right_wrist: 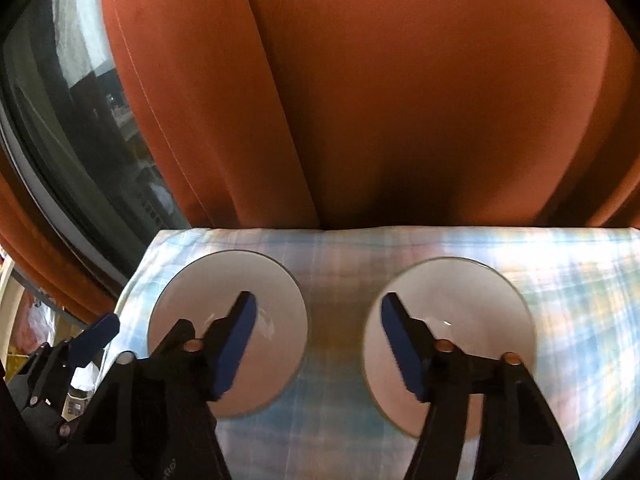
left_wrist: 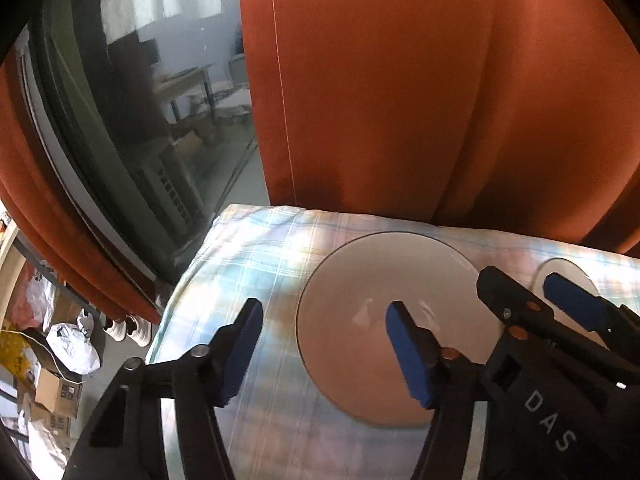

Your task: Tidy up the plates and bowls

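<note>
Two white plates lie side by side on a table with a pale plaid cloth (right_wrist: 340, 256). In the right wrist view the left plate (right_wrist: 276, 292) and the right plate (right_wrist: 472, 296) both show. My right gripper (right_wrist: 318, 332) is open and empty, held above the gap between them. In the left wrist view my left gripper (left_wrist: 324, 344) is open and empty over the left edge of the left plate (left_wrist: 360, 280). The right gripper (left_wrist: 520, 300) shows there at the right, in front of the other plate (left_wrist: 560, 266).
An orange curtain (right_wrist: 400, 100) hangs right behind the table's far edge. A dark window (left_wrist: 132, 120) is at the left. The table's left edge (left_wrist: 176, 300) drops to a floor with boxes, bags and shoes (left_wrist: 68, 344).
</note>
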A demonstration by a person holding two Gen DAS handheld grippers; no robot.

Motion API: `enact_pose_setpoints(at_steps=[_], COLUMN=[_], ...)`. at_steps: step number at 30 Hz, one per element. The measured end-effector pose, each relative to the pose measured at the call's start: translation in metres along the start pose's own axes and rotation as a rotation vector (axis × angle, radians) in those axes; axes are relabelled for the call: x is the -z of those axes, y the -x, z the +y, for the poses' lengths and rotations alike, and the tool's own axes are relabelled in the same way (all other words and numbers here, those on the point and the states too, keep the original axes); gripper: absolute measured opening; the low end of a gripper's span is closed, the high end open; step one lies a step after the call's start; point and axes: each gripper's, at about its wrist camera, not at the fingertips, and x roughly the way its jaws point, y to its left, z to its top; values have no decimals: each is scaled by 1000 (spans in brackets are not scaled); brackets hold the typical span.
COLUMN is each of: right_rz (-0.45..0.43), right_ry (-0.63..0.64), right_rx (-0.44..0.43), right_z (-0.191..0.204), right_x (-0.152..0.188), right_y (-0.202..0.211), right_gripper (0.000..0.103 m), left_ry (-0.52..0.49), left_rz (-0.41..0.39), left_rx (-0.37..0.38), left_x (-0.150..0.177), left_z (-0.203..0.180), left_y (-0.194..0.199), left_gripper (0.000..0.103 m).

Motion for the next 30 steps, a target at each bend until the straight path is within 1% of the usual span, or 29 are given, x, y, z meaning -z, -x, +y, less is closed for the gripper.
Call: enact_pose_setpoints(at_steps=[1, 3, 4, 6, 8, 9, 11, 12, 15, 19, 24, 30], right_rz=[12, 29, 39, 63, 79, 85, 107, 117, 121, 128, 128, 131], right_ry=[0, 9, 11, 6, 0, -2, -4, -8, -9, 0, 17, 35], right_rx=[-2, -5, -8, -15, -18, -24, -36, -45, -36, -27, -20, -5], right_z=[1, 7, 9, 11, 12, 12, 13, 12, 12, 12, 13, 13], right_x=[-2, -3, -3, -4, -3, -2, -1, 0, 2, 2, 6, 15], right_y=[-6, -18, -22, -32, -38, -40, -44, -47, -45, -38, -27, -10], right_gripper=[62, 54, 54, 49, 47, 42, 36, 32, 27, 26, 26, 26], left_ry=[-7, -17, -21, -20, -21, -22, -21, -26, -27, -22, -24, -34], left_rz=[6, 18, 27, 42, 51, 60, 71, 73, 78, 93, 92, 98], left_rx=[-1, -8, -5, -4, -3, -4, -24, -31, -32, -25, -24, -11], left_x=[-1, -3, -4, -3, -2, -1, 0, 1, 0, 2, 7, 19], left_z=[1, -1, 0, -1, -2, -3, -3, -3, -5, -4, -4, -5], left_y=[-6, -13, -18, -23, -25, -26, -29, -27, -25, -23, -15, 4], left_gripper=[52, 49, 42, 38, 31, 30, 23, 22, 22, 22, 22, 22])
